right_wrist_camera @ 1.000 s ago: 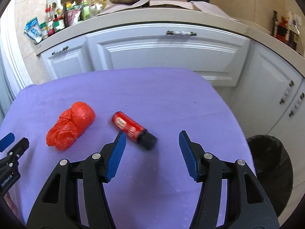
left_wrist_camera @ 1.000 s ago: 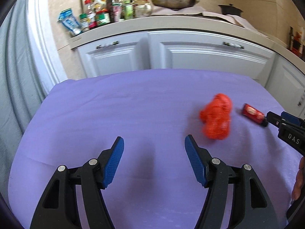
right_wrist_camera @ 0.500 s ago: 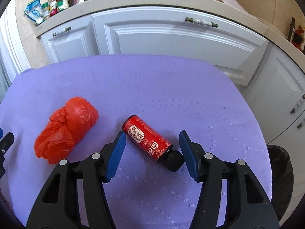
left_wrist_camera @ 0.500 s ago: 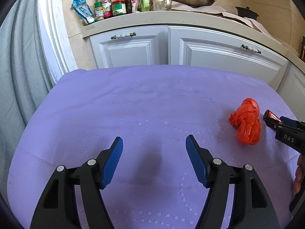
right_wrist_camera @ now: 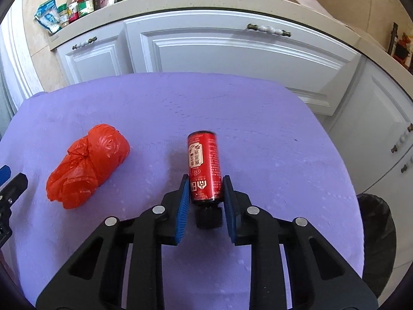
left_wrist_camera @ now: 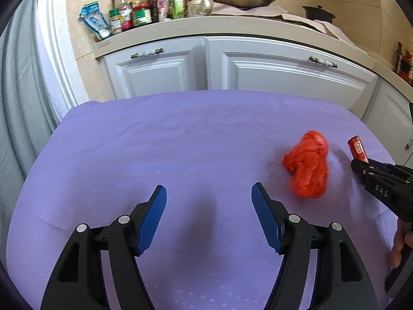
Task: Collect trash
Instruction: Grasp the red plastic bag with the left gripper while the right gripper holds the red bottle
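A small red bottle [right_wrist_camera: 205,165] with a black cap lies on the purple-covered table [right_wrist_camera: 180,103], its cap end toward the camera. My right gripper [right_wrist_camera: 205,179] is closing its jaws, and both blue pads press on the bottle's lower body. A crumpled red plastic bag [right_wrist_camera: 87,165] lies to the bottle's left. In the left wrist view the bag [left_wrist_camera: 308,168] sits to the right of my left gripper [left_wrist_camera: 209,193], which hovers open over bare cloth with nothing between its fingers. The bottle [left_wrist_camera: 357,148] and right gripper [left_wrist_camera: 361,164] show at that view's right edge.
A black trash bin [right_wrist_camera: 374,237] stands on the floor past the table's right edge. White cabinets [right_wrist_camera: 232,49] and a counter crowded with jars and bottles [left_wrist_camera: 144,13] run behind the table. A person's fingers [left_wrist_camera: 398,245] hold the right gripper.
The right jaws have closed from wide apart onto the red bottle, which turned from lying slantwise to pointing straight away. The left gripper stayed open and nearly still.
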`<state>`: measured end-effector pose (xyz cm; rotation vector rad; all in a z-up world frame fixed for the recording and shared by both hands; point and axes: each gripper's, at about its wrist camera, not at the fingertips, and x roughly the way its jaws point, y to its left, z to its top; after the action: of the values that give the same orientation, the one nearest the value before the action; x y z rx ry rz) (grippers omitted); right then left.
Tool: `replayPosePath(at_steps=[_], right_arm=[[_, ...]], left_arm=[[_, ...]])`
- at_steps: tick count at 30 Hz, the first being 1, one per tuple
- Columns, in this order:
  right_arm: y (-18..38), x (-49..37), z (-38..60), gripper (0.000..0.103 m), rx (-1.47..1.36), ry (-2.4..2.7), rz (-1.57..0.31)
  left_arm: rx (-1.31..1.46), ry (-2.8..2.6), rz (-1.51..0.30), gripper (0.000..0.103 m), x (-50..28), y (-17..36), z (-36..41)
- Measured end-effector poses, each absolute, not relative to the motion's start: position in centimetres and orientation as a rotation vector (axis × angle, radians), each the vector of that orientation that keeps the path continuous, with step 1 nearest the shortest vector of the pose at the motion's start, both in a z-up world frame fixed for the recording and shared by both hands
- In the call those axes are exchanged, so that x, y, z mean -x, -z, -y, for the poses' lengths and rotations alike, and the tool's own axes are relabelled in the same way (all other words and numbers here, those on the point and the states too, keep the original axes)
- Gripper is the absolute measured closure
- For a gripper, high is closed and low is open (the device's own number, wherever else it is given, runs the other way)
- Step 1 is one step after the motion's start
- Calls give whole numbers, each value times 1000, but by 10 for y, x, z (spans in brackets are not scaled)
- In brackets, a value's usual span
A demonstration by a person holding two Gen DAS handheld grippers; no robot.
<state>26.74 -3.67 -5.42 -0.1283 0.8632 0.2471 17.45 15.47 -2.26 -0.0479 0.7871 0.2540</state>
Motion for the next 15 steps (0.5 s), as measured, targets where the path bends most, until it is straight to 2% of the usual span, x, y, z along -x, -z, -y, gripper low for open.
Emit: replayPosePath(at_steps=[15], right_arm=[[50, -236, 115, 79, 43, -91, -839]], left_arm=[[-17, -105, -751, 33, -189, 12, -90]])
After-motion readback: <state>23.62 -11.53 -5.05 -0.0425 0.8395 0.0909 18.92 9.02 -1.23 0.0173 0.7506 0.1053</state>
